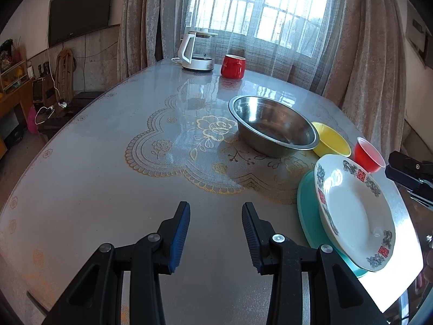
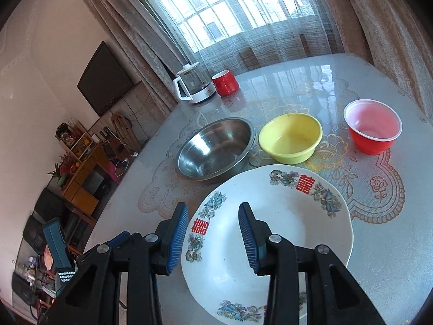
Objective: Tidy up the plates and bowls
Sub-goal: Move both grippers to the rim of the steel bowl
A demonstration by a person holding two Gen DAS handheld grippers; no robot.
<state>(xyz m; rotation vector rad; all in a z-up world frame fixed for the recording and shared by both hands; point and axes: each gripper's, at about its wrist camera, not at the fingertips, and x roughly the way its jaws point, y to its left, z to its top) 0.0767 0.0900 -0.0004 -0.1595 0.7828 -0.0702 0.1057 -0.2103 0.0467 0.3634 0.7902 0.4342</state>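
Observation:
A white plate with red characters and a floral rim (image 1: 354, 214) lies on a teal plate (image 1: 308, 216) at the table's right front edge. Behind them stand a steel bowl (image 1: 273, 124), a yellow bowl (image 1: 331, 139) and a small red bowl (image 1: 366, 155). My left gripper (image 1: 215, 233) is open and empty over bare table, left of the plates. In the right wrist view my right gripper (image 2: 213, 235) is open, its jaws astride the near left rim of the white plate (image 2: 284, 224). The steel bowl (image 2: 213, 151), yellow bowl (image 2: 291, 138) and red bowl (image 2: 372, 130) stand beyond it.
A white kettle (image 1: 196, 51) and a red mug (image 1: 232, 66) stand at the far table edge by the curtained window. The table (image 1: 108, 189) has a lace-pattern mat (image 1: 189, 149) in the middle. Shelves and a TV are off to the left.

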